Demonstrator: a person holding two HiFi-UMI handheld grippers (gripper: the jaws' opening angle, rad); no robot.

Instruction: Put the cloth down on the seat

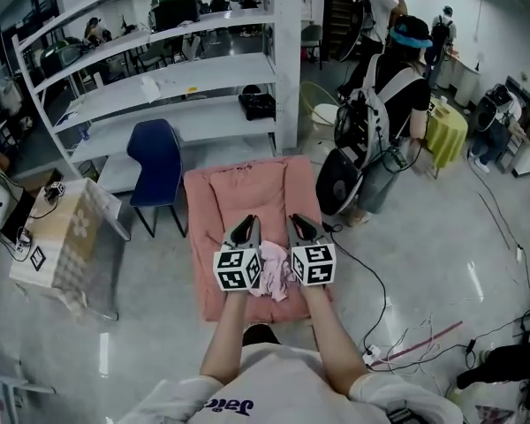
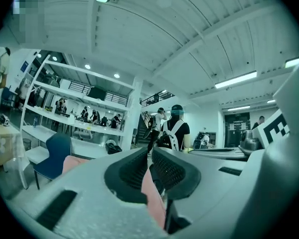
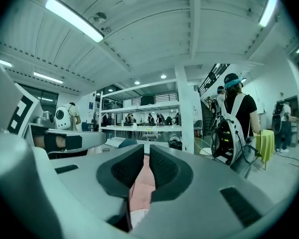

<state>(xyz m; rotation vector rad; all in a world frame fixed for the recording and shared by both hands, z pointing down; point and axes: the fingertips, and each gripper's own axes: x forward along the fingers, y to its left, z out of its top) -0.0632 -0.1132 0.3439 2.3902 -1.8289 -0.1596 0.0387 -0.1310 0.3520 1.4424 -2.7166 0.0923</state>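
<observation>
Far left of the head view: a patterned box [image 1: 66, 232] on the grey floor, with white shelving [image 1: 185, 82] running behind it. A blue chair [image 1: 156, 162] stands just beside the left edge of the seat [image 1: 247, 193]. The seat is a long pink padded piece stretching away from the person, its far end close to the shelving.

Left gripper [image 1: 245, 230]: held over the near half of the seat, pointing away from the person, marker cube on top. In the left gripper view [image 2: 149, 153] the jaws are drawn nearly together. A pink fold of the cloth [image 2: 153, 195] is pinched between the dark ribbed pads [image 2: 132, 171], and fabric fills the thin gap between them.

Cloth [image 1: 274, 274]: pale pink, bunched, hanging between the two marker cubes and above the seat. From overhead I cannot tell whether its lower part touches the padding.

Right gripper [image 1: 302, 228]: near the left one, roughly parallel to it, at about the same spot along the seat. In the right gripper view [image 3: 146, 151] the jaws likewise stand close together on the cloth [image 3: 142, 185]. The fabric is clamped between the pads [image 3: 164, 171] and spills down below them.

Right of the seat: a black round device [image 1: 337, 184] sits on the floor near the seat's right edge. Beyond it a person with a backpack [image 1: 393, 87] stands with their back to the camera. A yellow-green covered table [image 1: 448, 132] is further right. Loose cables [image 1: 406, 334] trail over the floor at lower right
</observation>
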